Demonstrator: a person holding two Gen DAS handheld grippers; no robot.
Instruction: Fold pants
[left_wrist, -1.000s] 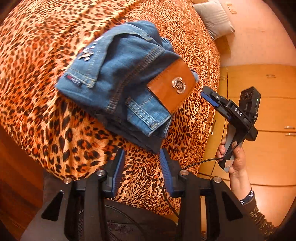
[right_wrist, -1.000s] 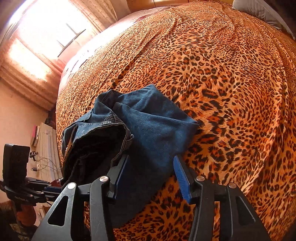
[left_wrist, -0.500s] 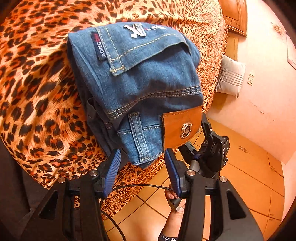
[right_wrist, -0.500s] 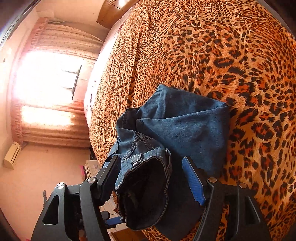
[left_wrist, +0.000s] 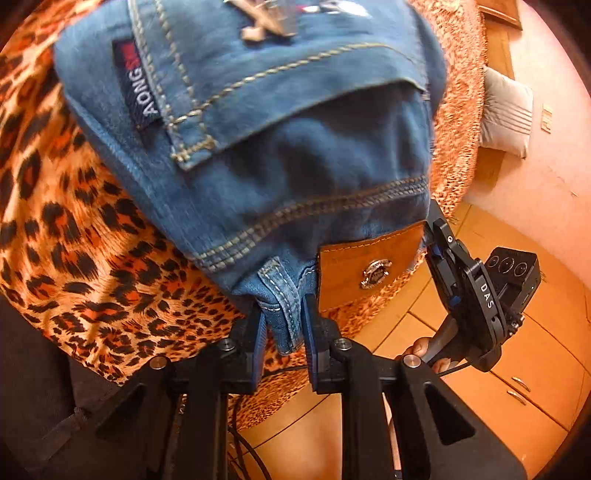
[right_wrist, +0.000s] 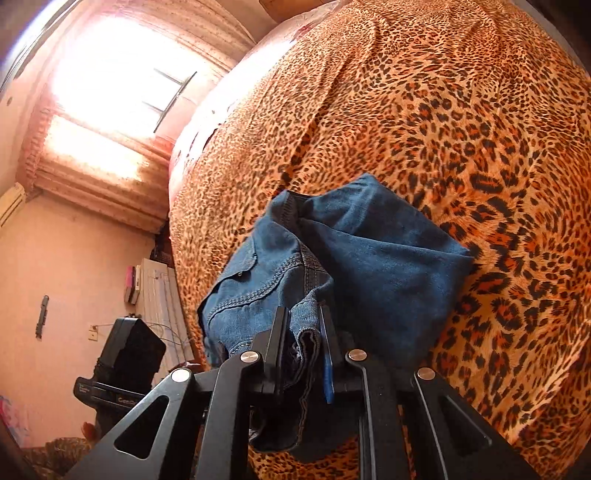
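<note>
both grippers clamped: left gripper (left_wrist: 283, 325) on jeans (left_wrist: 258, 129) waistband, right gripper (right_wrist: 301, 345) on hem; bundle extending toward upper frame.

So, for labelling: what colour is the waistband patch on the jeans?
Tan-brown patch on the jeans, clearest from left wrist.

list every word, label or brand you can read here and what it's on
"AONG": white letters on the dark woven tag sewn to the blue denim jeans; its red end is unreadable.
"DAS": on the black right gripper.
Round metal badge on the tan leather patch: too blurred.
Lettering on the black left gripper body: too small.
</note>
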